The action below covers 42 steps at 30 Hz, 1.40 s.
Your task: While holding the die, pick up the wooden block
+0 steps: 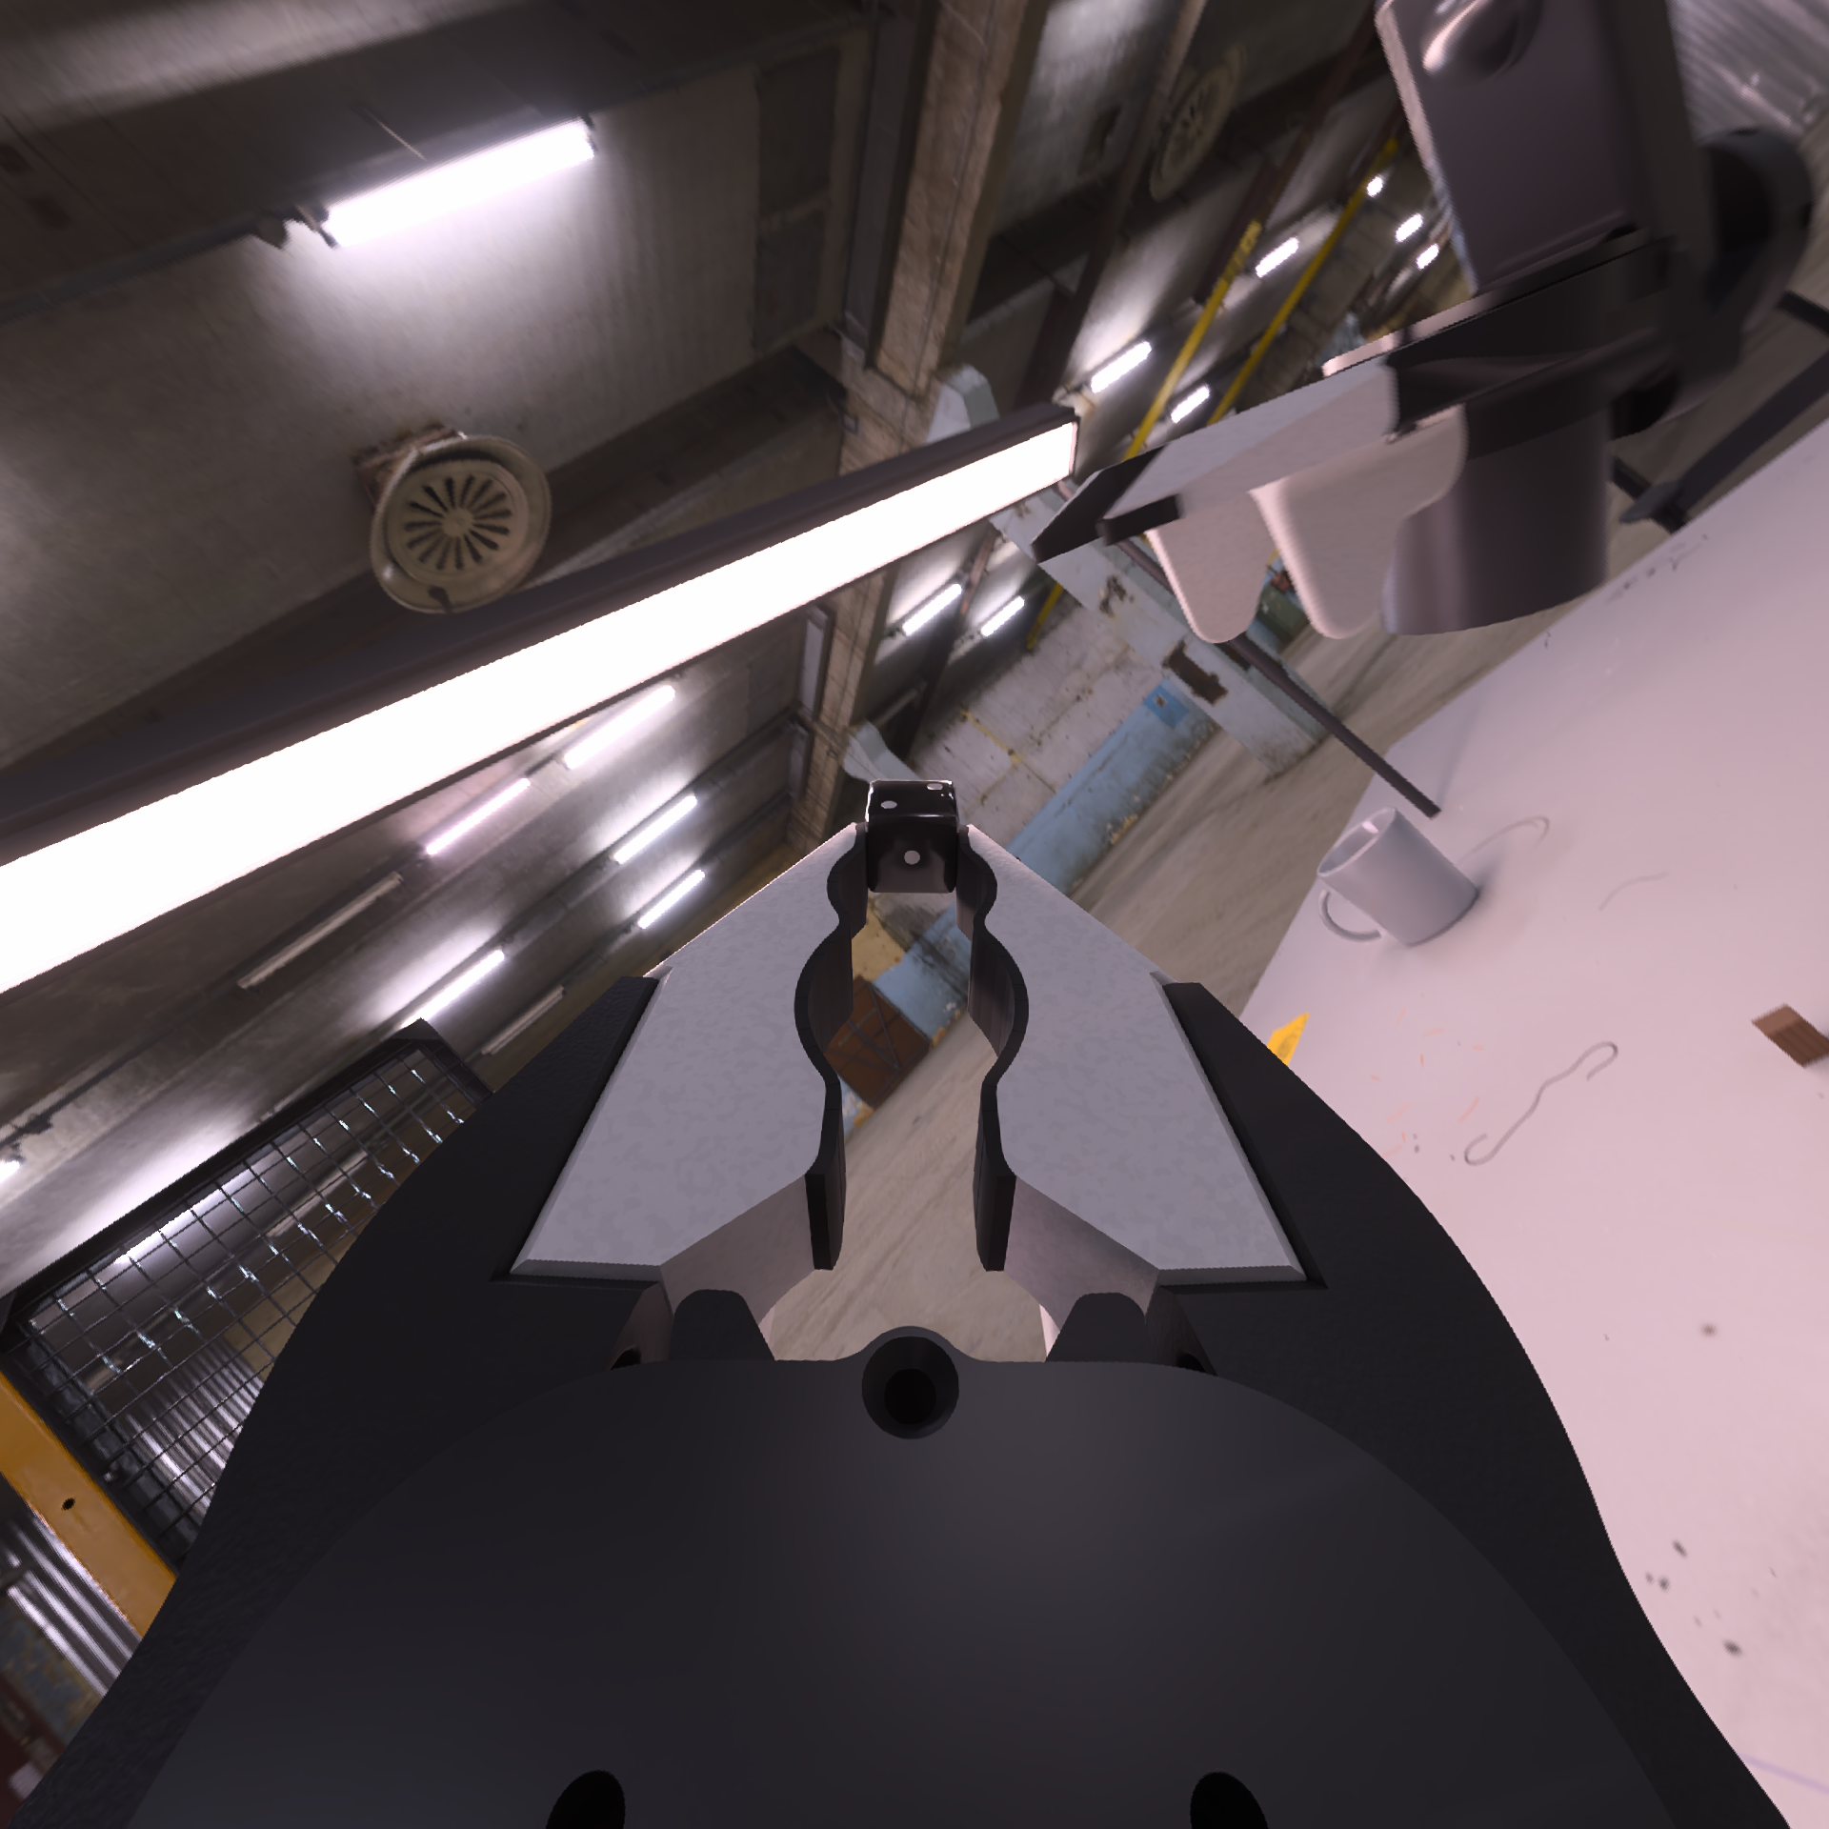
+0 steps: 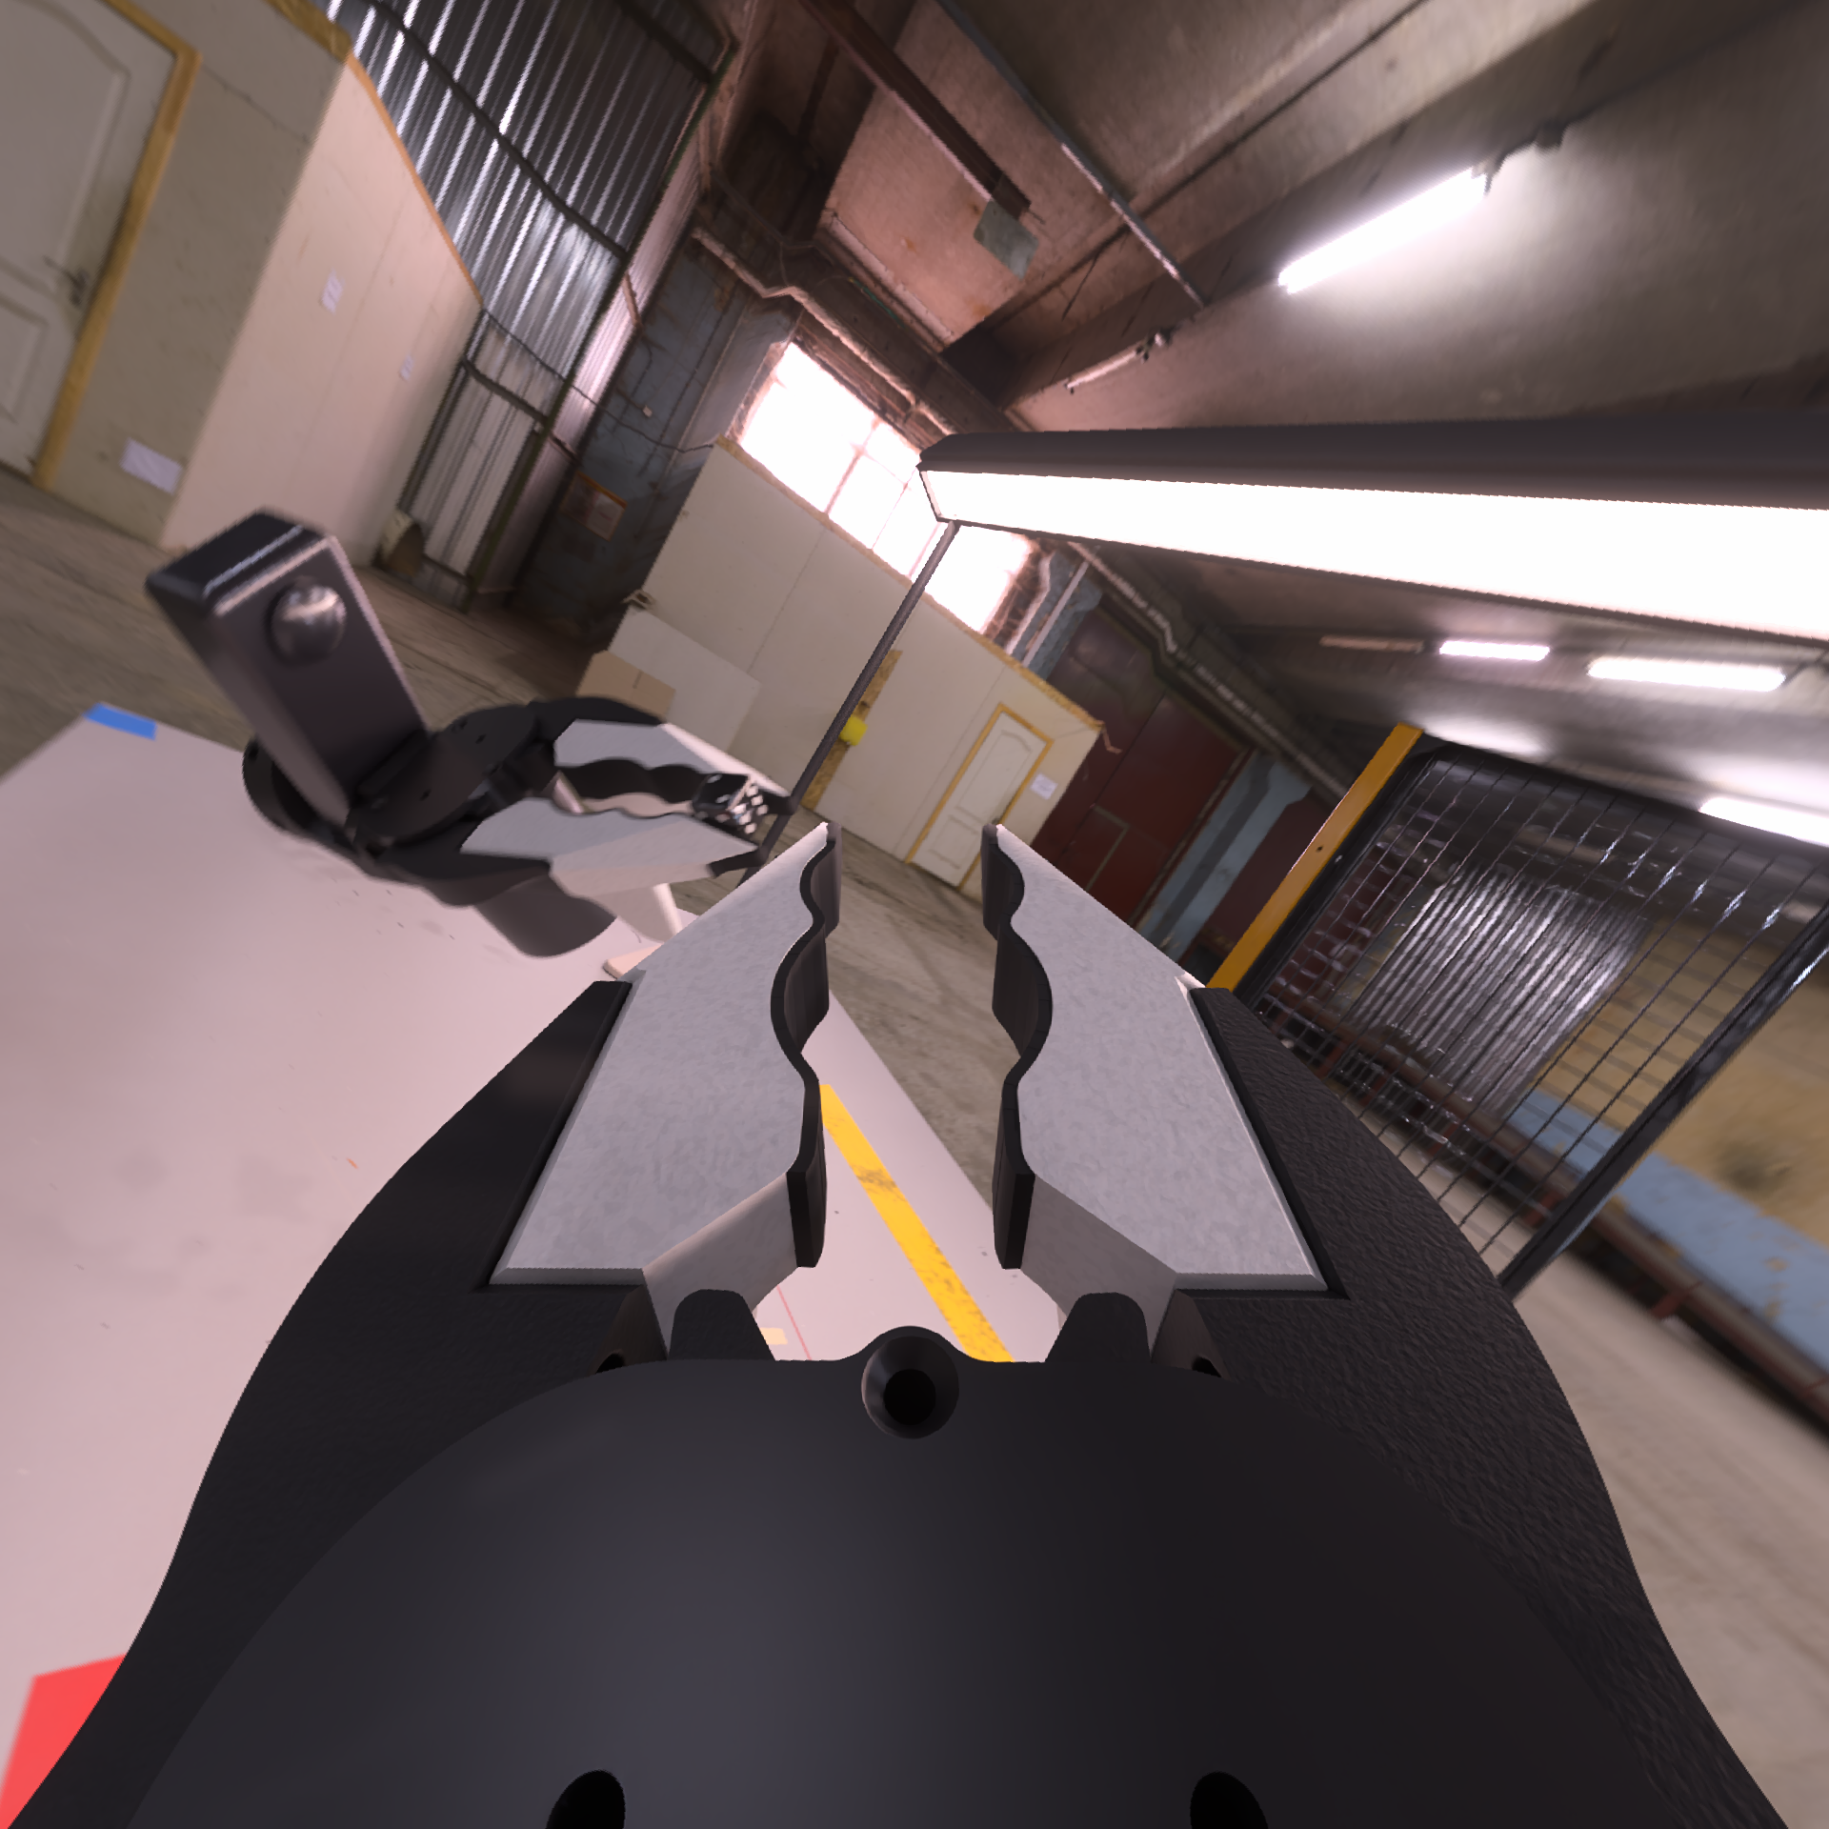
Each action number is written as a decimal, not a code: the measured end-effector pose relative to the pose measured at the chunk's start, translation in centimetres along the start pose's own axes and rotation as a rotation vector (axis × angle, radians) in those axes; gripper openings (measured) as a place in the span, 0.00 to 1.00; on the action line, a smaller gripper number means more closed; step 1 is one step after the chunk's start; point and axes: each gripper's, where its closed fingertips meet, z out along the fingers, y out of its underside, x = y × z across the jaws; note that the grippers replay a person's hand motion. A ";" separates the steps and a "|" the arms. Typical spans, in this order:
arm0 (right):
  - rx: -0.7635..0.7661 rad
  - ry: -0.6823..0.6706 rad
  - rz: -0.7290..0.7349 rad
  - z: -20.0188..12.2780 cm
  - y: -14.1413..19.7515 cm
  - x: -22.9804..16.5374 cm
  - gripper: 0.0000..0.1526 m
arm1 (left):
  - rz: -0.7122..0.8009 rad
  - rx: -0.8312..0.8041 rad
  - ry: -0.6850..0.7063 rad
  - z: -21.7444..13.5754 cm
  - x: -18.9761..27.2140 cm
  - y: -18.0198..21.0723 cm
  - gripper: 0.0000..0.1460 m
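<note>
My left gripper (image 1: 913, 841) is shut on a black die (image 1: 913, 836) with white pips, held at the fingertips in the air above the table. The die also shows in the right wrist view (image 2: 734, 798), clamped in the left gripper (image 2: 722, 821). My right gripper (image 2: 909, 841) is open and empty, raised above the table's edge and pointing away from the table. It shows in the left wrist view (image 1: 1108, 520) at the upper right. The wooden block (image 1: 1793, 1037), small and brown, lies on the white table (image 1: 1584, 1287) at the right edge.
A white mug (image 1: 1400, 881) lies on its side on the table near its far edge. Curved marks and specks are on the tabletop. A yellow floor line (image 2: 891, 1198) runs under the right gripper. A wire fence (image 2: 1534, 990) stands to the right.
</note>
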 end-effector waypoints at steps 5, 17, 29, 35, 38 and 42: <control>-0.170 0.193 0.026 1.3 3.8 -2.5 0.21 | 0.008 -0.023 -0.043 0.1 -0.5 0.2 0.11; -0.173 0.311 0.275 3.7 7.5 -0.1 0.02 | 0.180 -0.108 0.010 0.9 1.4 1.3 0.11; -0.255 0.087 0.713 2.5 14.6 -4.3 0.06 | -0.224 0.212 -0.069 -1.0 -2.1 -1.0 0.11; -0.353 0.042 0.571 -0.3 16.3 -5.7 0.18 | -0.256 0.140 -0.062 -0.2 -1.8 0.9 0.11; -0.385 0.047 0.474 -2.3 16.5 -4.9 0.19 | -0.252 0.100 -0.069 0.0 -1.9 1.6 0.11; -0.345 0.055 0.385 -5.1 15.3 -3.0 0.19 | -0.236 0.075 -0.114 -0.1 -2.4 1.9 0.11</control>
